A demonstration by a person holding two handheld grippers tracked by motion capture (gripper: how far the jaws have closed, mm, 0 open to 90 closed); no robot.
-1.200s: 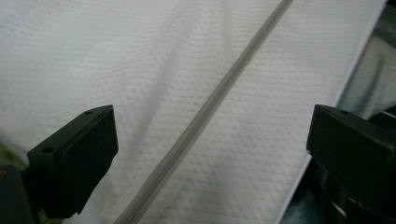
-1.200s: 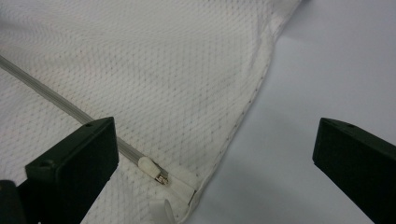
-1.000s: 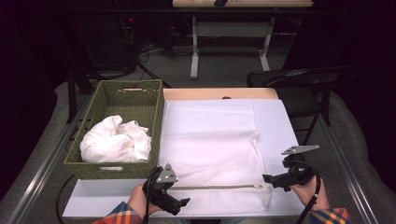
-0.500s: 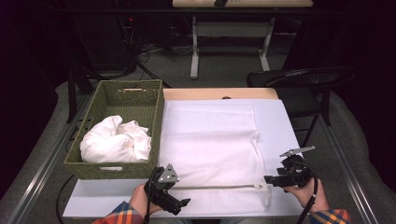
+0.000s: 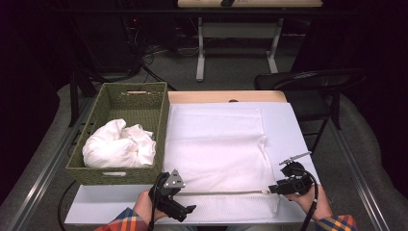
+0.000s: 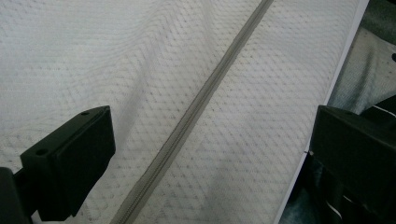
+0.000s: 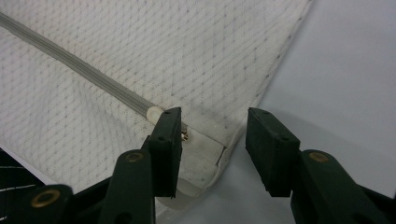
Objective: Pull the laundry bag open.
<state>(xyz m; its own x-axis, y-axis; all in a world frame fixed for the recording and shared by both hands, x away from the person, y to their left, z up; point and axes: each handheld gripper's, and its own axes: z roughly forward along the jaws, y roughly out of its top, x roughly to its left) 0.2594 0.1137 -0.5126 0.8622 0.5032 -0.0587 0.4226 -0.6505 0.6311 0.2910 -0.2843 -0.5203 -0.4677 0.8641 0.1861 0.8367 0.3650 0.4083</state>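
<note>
Mesh laundry bag (image 5: 216, 154): white, lying flat on the bench (image 5: 298, 130), covering most of the middle of its pale top, with its grey zipper (image 5: 221, 193) running along the edge nearest the person.

Left of the bench, the floor is grey carpet bounded by a metal rail. On the bench's left portion stands a green woven basket (image 5: 96, 163), touching the bag's left edge and holding a heap of crumpled white cloth (image 5: 118, 147).

Left gripper (image 5: 185, 208): at the near-left corner of the bag. In the left gripper view its fingers (image 6: 70, 163) stand wide apart above the mesh, the zipper (image 6: 196, 105) running diagonally between them, with no contact seen.

Right gripper (image 5: 273, 189): at the near-right corner of the bag, by the zipper's end. In the right gripper view the fingers (image 7: 166, 140) are apart, having just been closing; the left-hand one sits right at the small metal zipper pull (image 7: 185, 136), while the other is clear of the fabric, over bare bench (image 7: 345, 70). Nothing is clamped yet.

A strip of bare wood (image 5: 226, 96) shows at the far edge of the bench. To the right stands a black folding chair (image 5: 308, 82). Beyond, the room is dark; a white-legged table (image 5: 240, 33) and loose cables (image 5: 149, 67) occupy the floor behind.
</note>
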